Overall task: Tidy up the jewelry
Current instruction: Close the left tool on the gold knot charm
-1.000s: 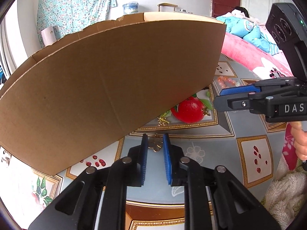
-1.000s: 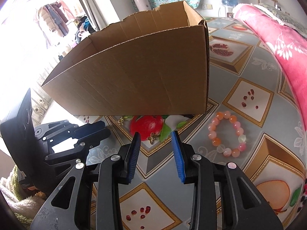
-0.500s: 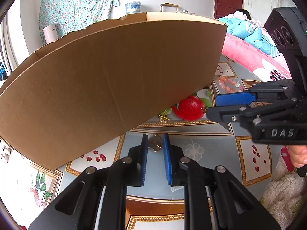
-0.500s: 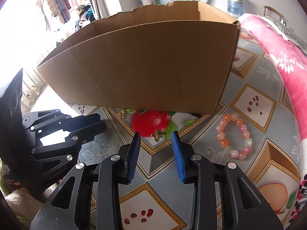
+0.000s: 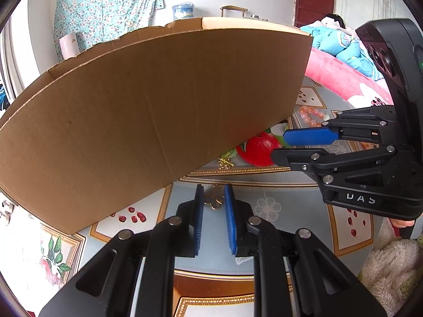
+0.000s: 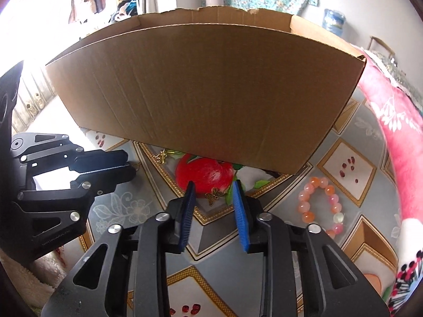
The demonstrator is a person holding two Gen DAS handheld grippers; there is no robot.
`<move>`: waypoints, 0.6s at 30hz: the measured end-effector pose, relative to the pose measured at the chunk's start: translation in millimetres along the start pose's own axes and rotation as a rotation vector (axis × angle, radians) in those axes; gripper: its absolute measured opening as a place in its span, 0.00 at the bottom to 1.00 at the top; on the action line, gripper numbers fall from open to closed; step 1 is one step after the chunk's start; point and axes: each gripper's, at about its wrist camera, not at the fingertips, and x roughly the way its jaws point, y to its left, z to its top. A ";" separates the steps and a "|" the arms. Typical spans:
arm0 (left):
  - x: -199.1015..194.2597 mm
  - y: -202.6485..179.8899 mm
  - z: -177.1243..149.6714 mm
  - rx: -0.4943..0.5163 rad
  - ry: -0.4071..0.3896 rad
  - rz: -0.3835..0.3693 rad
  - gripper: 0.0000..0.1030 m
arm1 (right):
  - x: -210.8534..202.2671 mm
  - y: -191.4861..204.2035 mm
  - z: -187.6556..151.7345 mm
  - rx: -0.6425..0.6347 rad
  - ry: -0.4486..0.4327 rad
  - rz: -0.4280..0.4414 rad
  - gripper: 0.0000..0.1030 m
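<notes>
Around butterfly charm (image 6: 215, 195), right gripper (image 6: 214, 206) fingers newly narrower.

box (image 6: 211, 92) brown | bracelet (image 6: 321, 206) pink-orange | tablecloth (image 6: 351, 163) grey, gold-bordered fruit squares

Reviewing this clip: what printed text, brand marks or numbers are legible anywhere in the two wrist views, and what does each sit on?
"DAS": white letters on the black body of the right tool, seen from the left wrist view; the first letter is partly washed out.
Small embossed line on the side of the left tool, right wrist view: too small and faint to read.
Cardboard box: no print on the faces shown.
Nothing else readable.
</notes>
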 end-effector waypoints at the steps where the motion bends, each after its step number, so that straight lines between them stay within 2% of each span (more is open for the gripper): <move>1: 0.1 0.3 0.1 0.001 0.000 0.000 0.15 | 0.1 1.2 0.4 -0.001 0.000 -0.001 0.21; 7: 0.2 1.3 -0.2 -0.001 0.000 -0.002 0.15 | -0.7 9.5 1.5 0.004 0.000 0.001 0.12; 18: 0.0 2.9 0.2 -0.010 0.002 -0.007 0.14 | -6.1 6.4 1.0 0.036 -0.006 0.021 0.10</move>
